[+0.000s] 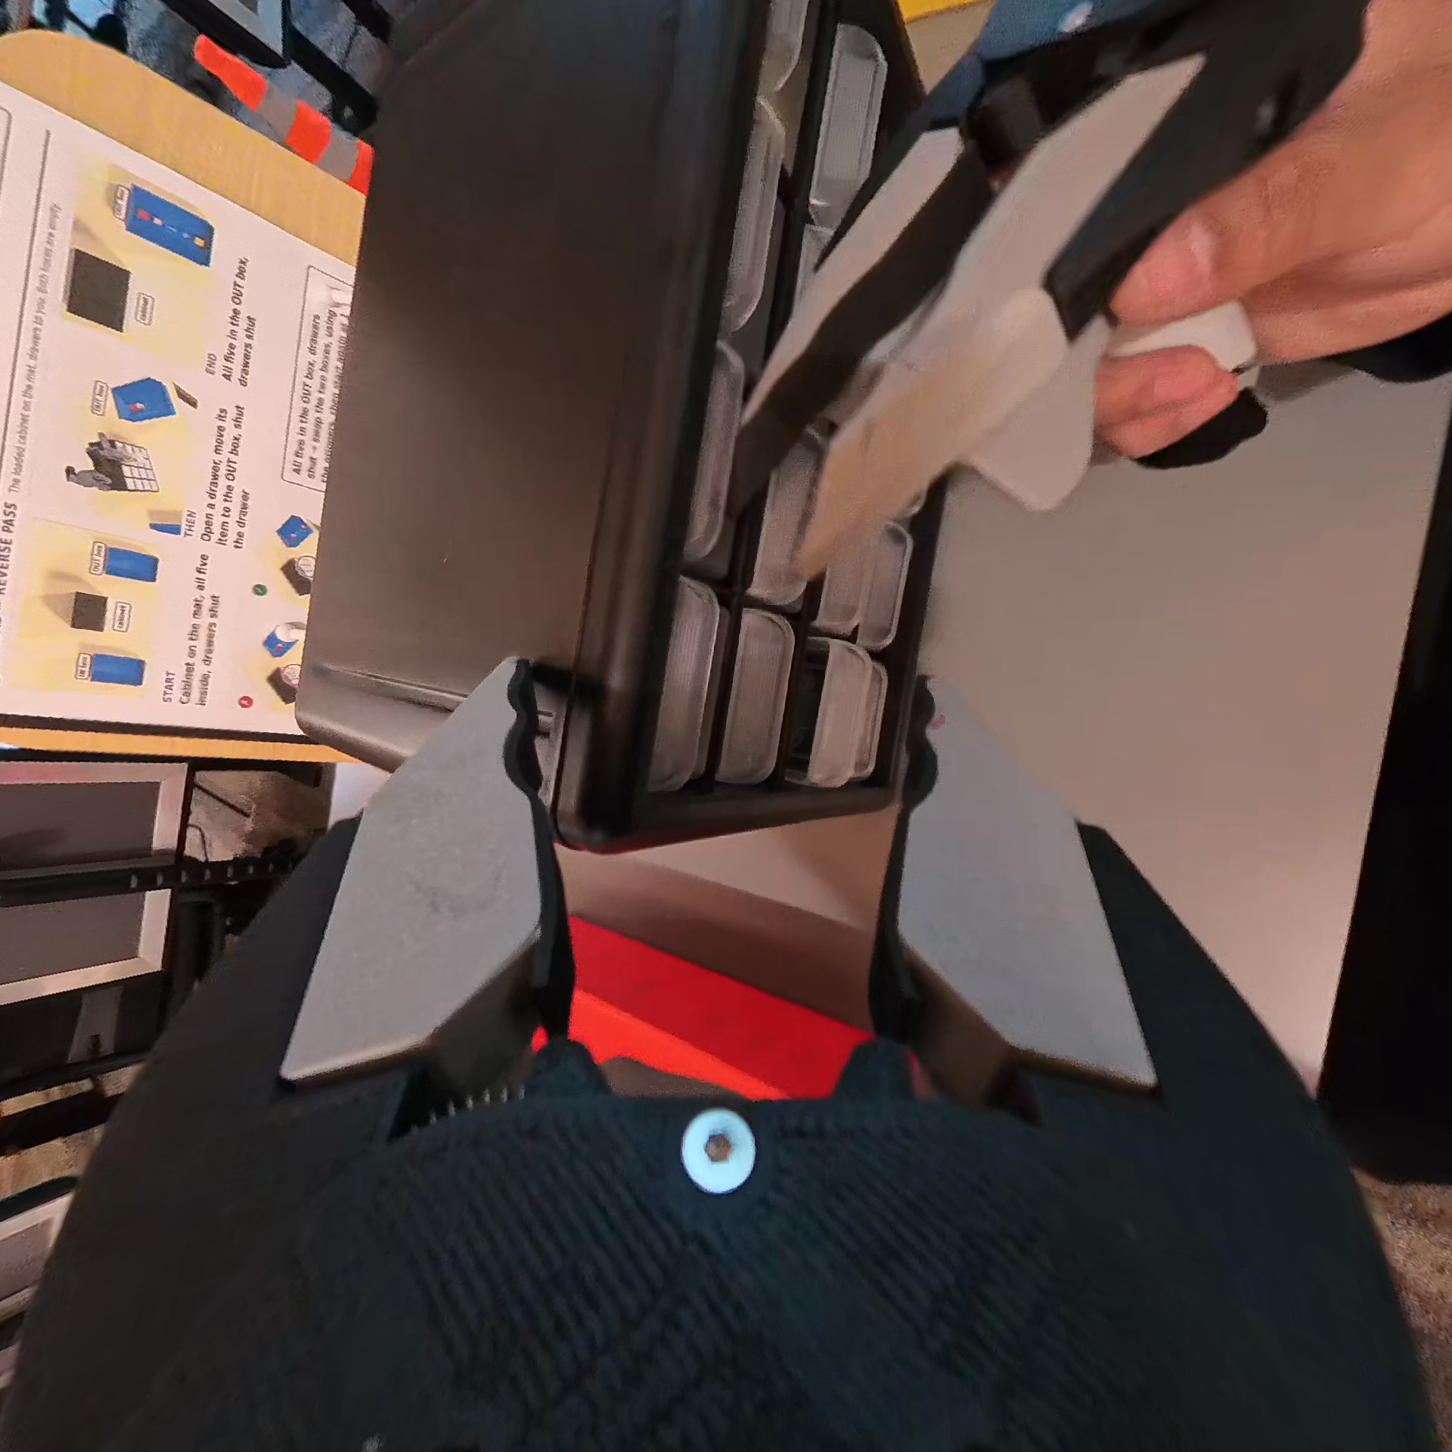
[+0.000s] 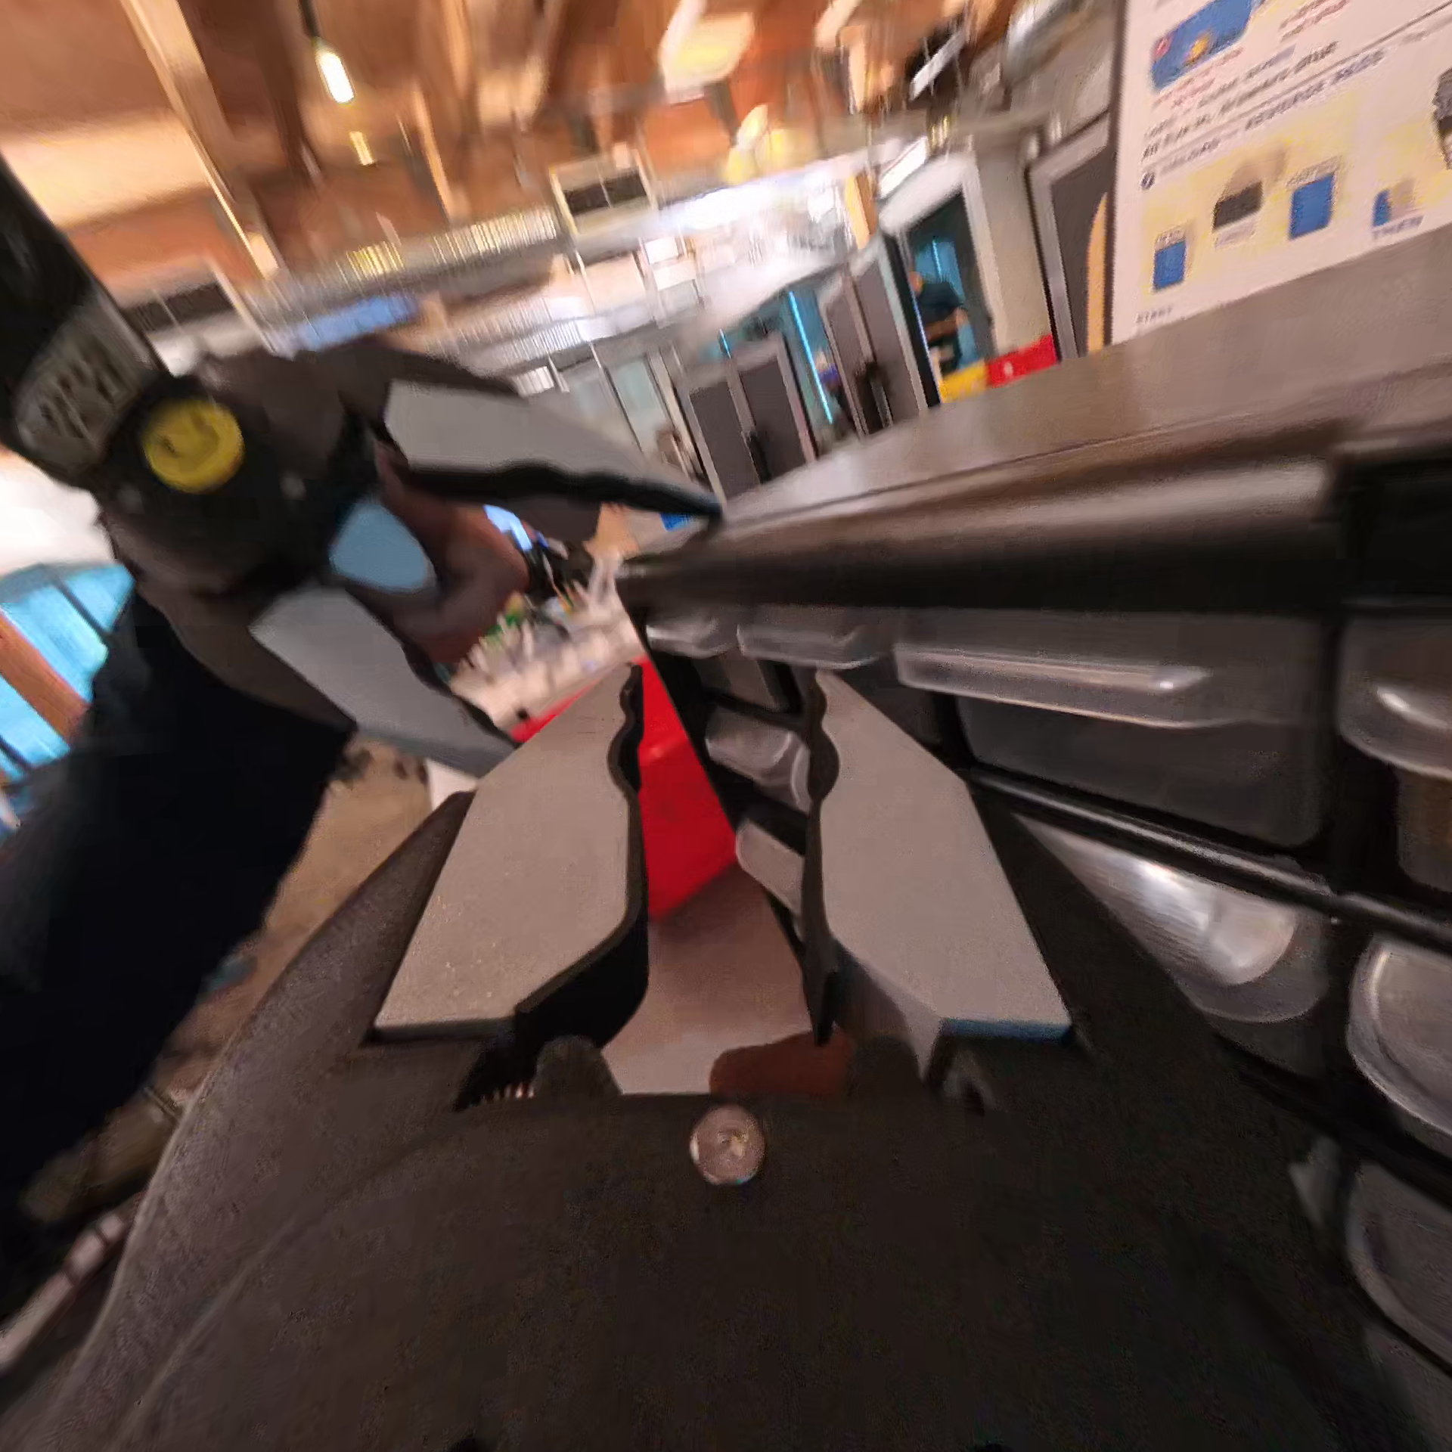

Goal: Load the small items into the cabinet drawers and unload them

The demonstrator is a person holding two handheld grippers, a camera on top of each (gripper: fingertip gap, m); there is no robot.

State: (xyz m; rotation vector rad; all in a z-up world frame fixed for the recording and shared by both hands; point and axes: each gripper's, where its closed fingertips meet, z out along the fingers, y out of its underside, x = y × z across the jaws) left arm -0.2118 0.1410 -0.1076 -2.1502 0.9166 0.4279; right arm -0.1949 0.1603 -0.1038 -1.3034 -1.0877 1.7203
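Observation:
The black cabinet with rows of clear drawers fills the middle of the left wrist view. My left gripper is wide open and straddles its near end. One fingertip lies against the dark top panel, the other by the front lower edge. I cannot tell whether they press. My right gripper is open at the cabinet's drawer fronts. A clear drawer front stands between its pads, with a gap on the left side. The left wrist view shows the right gripper blurred, held by a hand.
A red bin sits under my left gripper, and also shows in the right wrist view. A printed instruction sheet lies on the wooden table beyond the cabinet. A white mat spreads in front of the drawers. A person in dark clothes stands close. Only a small space, under 4 cm, lies between the two pairs of fingers.

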